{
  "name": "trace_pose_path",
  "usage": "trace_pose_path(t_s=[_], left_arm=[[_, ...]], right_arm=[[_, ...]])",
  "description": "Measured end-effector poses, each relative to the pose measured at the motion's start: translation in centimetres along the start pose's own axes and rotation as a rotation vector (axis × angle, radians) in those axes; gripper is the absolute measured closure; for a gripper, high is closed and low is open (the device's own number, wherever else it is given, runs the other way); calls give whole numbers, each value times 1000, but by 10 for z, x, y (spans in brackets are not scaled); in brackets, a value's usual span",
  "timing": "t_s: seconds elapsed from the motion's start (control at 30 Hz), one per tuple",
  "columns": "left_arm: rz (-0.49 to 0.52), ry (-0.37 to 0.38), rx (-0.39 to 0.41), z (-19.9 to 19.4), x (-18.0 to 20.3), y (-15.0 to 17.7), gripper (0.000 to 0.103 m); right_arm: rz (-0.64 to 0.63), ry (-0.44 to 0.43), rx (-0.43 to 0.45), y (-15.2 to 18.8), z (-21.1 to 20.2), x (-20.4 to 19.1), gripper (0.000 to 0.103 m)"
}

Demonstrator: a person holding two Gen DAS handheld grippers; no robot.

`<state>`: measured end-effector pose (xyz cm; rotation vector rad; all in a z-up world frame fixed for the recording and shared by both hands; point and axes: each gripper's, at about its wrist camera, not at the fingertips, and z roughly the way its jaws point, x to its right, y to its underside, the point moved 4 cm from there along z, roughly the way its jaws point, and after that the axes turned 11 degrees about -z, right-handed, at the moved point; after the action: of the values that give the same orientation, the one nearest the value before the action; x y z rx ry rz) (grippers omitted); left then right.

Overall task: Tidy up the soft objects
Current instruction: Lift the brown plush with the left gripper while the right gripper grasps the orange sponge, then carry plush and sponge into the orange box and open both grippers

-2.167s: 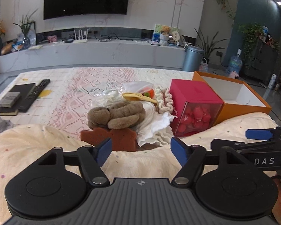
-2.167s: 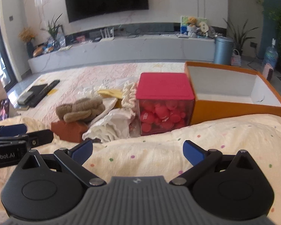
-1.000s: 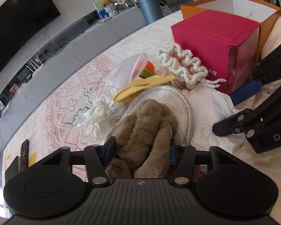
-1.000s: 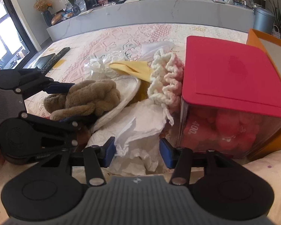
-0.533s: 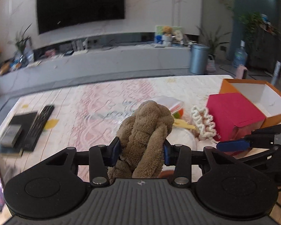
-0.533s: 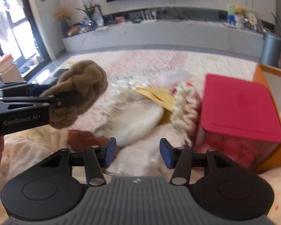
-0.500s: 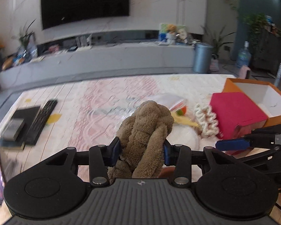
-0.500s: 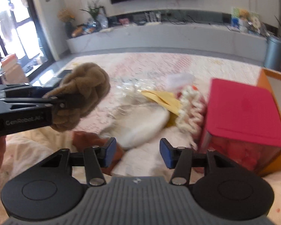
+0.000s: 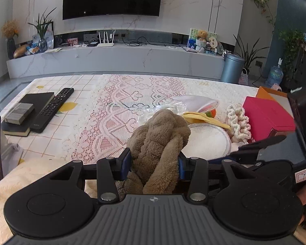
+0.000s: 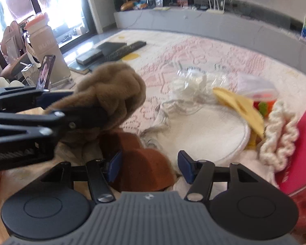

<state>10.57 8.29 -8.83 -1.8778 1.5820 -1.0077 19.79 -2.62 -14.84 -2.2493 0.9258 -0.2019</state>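
My left gripper (image 9: 154,163) is shut on a brown braided plush toy (image 9: 159,134) and holds it up off the pile. In the right wrist view the left gripper (image 10: 81,104) and the plush toy (image 10: 112,89) sit at the left. My right gripper (image 10: 150,166) hangs low over a rust-brown foam block (image 10: 140,167). Its jaws are opening, with the block between them and a gap at the right pad. Behind lie a white round pad (image 10: 204,134), a yellow cloth (image 10: 240,104) and a cream crocheted scrunchie (image 10: 279,130). The right gripper (image 9: 232,153) shows at the right of the left wrist view.
A red box (image 9: 267,116) and an open orange box (image 9: 269,92) stand at the right. A remote (image 9: 53,106) and books (image 9: 30,110) lie at the far left, with a propped phone (image 10: 46,71) near the edge. Crumpled clear plastic (image 10: 193,81) lies behind the pad.
My left gripper has lifted the brown plush off the pile and rolled level. My right gripper has swung left from the white cloth to the brown foam block, and its jaws stand wider.
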Motion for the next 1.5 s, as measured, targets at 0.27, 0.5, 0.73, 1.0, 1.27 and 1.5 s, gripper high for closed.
trace_pose_path(t_s=[0.27, 0.5, 0.73, 1.0, 1.27, 1.5], left_arm=[[-7, 7, 19, -6, 1, -1, 53], [-73, 28, 126, -33, 8, -17, 53], [-108, -3, 184, -52, 19, -42, 54], [-135, 85, 178, -64, 44, -63, 54], [-153, 316, 85, -50, 97, -83, 54], [-158, 486, -43, -12, 144, -108, 54]], right_arm=[[-19, 10, 22, 5, -15, -13, 58], [-14, 80, 119, 8, -69, -21, 70], [53, 124, 214, 7, -126, -12, 72], [89, 259, 348, 0, -207, 6, 72], [136, 446, 351, 12, -264, 48, 72], [259, 527, 354, 30, -303, 100, 72]])
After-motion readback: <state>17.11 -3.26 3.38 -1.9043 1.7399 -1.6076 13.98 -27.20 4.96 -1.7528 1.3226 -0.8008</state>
